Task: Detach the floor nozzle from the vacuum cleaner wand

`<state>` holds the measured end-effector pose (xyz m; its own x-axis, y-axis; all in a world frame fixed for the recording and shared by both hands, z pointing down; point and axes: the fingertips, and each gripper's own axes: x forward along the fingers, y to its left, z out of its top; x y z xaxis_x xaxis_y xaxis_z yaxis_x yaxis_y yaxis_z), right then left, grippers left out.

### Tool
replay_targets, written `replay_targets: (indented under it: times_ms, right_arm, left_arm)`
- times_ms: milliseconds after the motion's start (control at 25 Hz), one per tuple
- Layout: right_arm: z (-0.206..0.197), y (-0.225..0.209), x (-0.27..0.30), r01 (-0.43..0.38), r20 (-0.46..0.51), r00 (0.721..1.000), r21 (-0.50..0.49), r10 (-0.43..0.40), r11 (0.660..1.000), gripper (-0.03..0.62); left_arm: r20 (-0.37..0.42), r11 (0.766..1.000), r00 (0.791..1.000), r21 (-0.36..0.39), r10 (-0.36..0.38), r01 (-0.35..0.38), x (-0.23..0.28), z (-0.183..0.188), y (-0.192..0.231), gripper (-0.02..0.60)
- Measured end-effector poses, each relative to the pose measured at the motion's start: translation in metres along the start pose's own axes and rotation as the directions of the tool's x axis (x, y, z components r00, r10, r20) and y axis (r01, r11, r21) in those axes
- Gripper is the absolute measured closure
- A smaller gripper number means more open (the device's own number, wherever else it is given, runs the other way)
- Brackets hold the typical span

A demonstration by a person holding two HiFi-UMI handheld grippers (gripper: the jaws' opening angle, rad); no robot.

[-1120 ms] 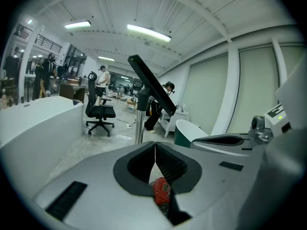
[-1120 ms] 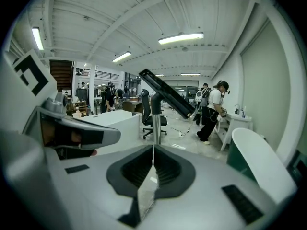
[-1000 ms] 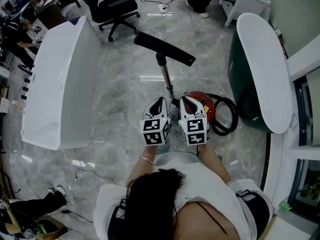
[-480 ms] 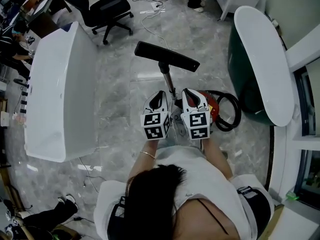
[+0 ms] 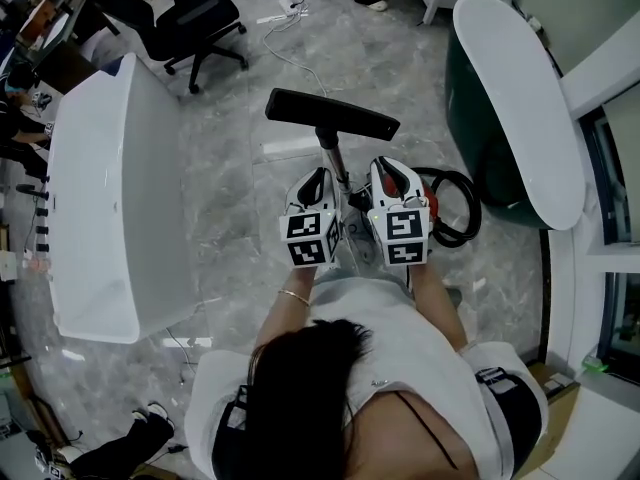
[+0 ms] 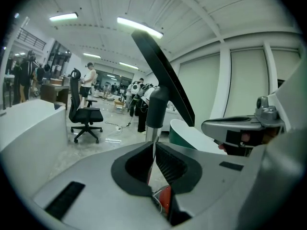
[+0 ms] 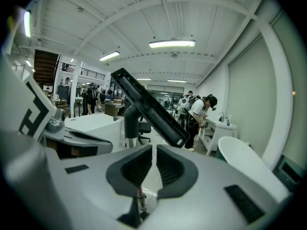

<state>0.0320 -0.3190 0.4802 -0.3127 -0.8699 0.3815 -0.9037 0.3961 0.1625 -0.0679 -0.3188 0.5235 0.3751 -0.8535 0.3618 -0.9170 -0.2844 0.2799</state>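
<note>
Left gripper [image 5: 318,176], right gripper [image 5: 392,172] advanced; angled downward.

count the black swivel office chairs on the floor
1: the black swivel office chair stands at the head view's upper left. Others may be hidden outside the frame.

You have no word, brand, number or sign here that can be read on anything. The left cube [image 5: 312,240] on your left gripper [image 5: 318,178] and the right cube [image 5: 402,238] on your right gripper [image 5: 390,170] bear only black-and-white square patterns, not letters.
</note>
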Motion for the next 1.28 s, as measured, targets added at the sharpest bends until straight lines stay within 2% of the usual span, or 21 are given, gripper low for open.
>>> replay_targets:
  times_ms: [160, 200, 280, 480, 640, 760, 960, 1120, 1280]
  right_arm:
    - [0.005, -0.004, 0.006, 0.023, 0.006, 1.000, -0.006, -0.023, 1.000, 0.574]
    - [0.008, -0.003, 0.007, 0.019, 0.011, 1.000, -0.007, -0.019, 1.000, 0.556]
    - [0.012, 0.000, 0.009, 0.008, 0.017, 1.000, -0.023, -0.007, 1.000, 0.456]
    - [0.023, 0.000, 0.012, 0.008, 0.036, 0.999, -0.090, -0.005, 0.996, 0.427]
    - [0.035, -0.004, 0.015, 0.025, 0.049, 0.999, -0.168, -0.016, 0.985, 0.357]
    - [0.042, -0.007, 0.020, 0.031, 0.060, 0.998, -0.229, -0.017, 0.973, 0.336]
    - [0.043, -0.009, 0.033, -0.007, 0.031, 0.999, -0.337, 0.019, 0.942, 0.313]
    - [0.051, -0.013, 0.042, -0.011, 0.042, 0.999, -0.377, 0.029, 0.926, 0.302]
    - [0.054, -0.011, 0.053, -0.032, 0.031, 0.998, -0.453, 0.052, 0.891, 0.295]
  left_arm:
    - [-0.018, 1.000, 1.000, 0.014, 0.023, -0.023, 0.006, -0.005, 0.010, 0.577]
    - [-0.024, 1.000, 0.999, 0.013, 0.022, -0.022, 0.006, -0.006, 0.013, 0.577]
    - [-0.034, 1.000, 0.999, 0.008, 0.016, -0.015, 0.006, -0.008, 0.016, 0.577]
    - [-0.029, 1.000, 1.000, 0.008, 0.002, -0.002, 0.004, -0.008, 0.015, 0.577]
    - [-0.009, 1.000, 1.000, 0.008, 0.014, -0.013, 0.002, -0.003, 0.016, 0.577]
    - [-0.013, 1.000, 1.000, 0.010, 0.015, -0.015, 0.003, -0.004, 0.013, 0.577]
    - [-0.023, 0.999, 0.999, 0.005, 0.043, -0.043, 0.005, -0.006, 0.014, 0.577]
    - [-0.024, 0.998, 0.998, 0.007, 0.065, -0.065, 0.007, -0.003, 0.016, 0.577]
    - [-0.016, 0.994, 0.994, -0.004, 0.107, -0.107, 0.009, -0.001, 0.022, 0.577]
